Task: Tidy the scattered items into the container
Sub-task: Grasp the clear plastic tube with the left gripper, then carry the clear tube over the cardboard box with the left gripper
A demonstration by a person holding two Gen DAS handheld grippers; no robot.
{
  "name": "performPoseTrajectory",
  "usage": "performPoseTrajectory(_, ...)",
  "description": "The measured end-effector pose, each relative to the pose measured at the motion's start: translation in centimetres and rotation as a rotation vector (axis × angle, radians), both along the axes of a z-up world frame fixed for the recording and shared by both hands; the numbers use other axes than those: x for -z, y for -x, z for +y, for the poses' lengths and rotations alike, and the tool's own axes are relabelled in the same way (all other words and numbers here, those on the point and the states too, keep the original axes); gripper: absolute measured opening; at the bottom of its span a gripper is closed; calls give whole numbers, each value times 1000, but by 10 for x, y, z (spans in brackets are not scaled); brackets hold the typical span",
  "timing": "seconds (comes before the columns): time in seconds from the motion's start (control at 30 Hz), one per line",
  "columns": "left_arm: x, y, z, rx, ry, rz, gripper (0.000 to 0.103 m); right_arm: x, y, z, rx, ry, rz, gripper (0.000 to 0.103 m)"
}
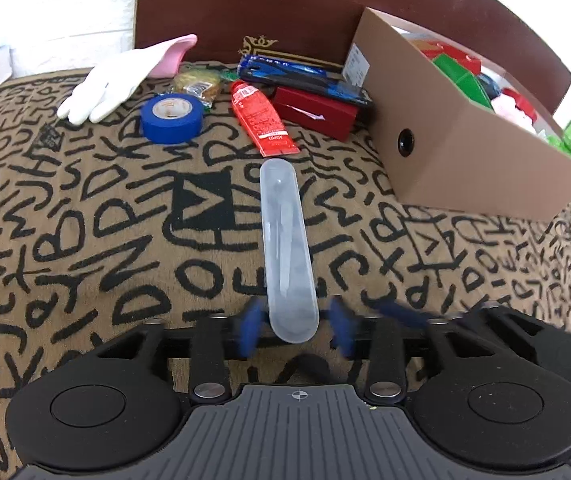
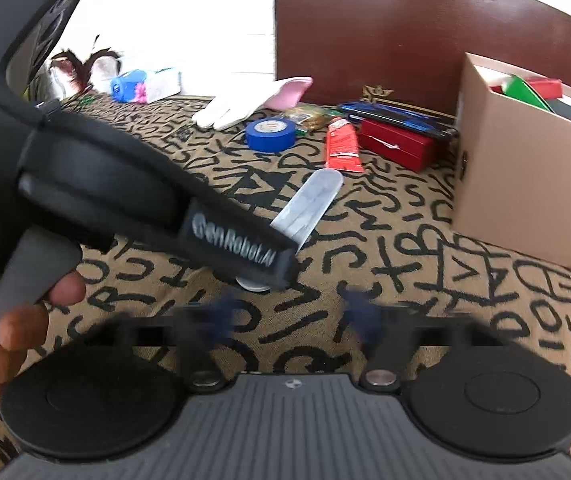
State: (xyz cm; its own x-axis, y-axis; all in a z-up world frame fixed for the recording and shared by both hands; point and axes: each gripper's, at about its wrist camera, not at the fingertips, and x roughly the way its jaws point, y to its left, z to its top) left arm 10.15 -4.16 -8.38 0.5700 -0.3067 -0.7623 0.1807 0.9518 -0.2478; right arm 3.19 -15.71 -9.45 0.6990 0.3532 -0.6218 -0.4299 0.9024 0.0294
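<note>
While both grippers stand with jaws apart over the lettered blanket [image 1: 85, 220], the clear case [image 1: 287, 248] lies flat on it, ungripped.

Nearest, the left gripper [image 1: 297, 326] has its blurred blue pads either side of the case's near end, a gap showing on both sides; the right gripper [image 2: 291, 320] holds nothing, only blanket between its pads, and a hand [image 2: 17, 336] grips the left tool beside it. Beyond the case's far tip lies a red tube [image 1: 263, 118], with blue tape [image 1: 171, 118] to its left and a white glove [image 1: 105, 88] farther left. Behind the tube sit a red box [image 1: 317, 112] and a blue pack [image 1: 305, 78]. At right stands the cardboard box [image 1: 465, 152], holding red and green items.
</note>
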Motion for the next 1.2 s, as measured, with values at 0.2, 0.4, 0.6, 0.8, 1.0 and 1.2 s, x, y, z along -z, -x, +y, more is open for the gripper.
performPoseTrajectory(0.2, -11, -34, 3, 3, -63, -11, 67, -3, -15, 15, 4, -10, -26, 68)
performPoseTrajectory(0.4, -3, -61, -11, 55, -95, 42, 66, 8, -36, 29, 58, 22, -17, 61)
performPoseTrajectory(0.6, -3, -60, -17, 88, -55, 64, 40, 5, -31, 11, 43, 39, -15, 33)
performPoseTrajectory(0.8, 1, -60, -24, 73, -19, 72, 57, 4, -29, 4, 58, 60, -22, 37)
performPoseTrajectory(1.0, 0, -62, -28, 61, -54, 55, 39, 5, -36, 3, 53, 36, -11, 32)
performPoseTrajectory(1.2, -19, -50, -34, 48, -52, 24, 38, -9, -24, -8, 63, 9, -49, 31)
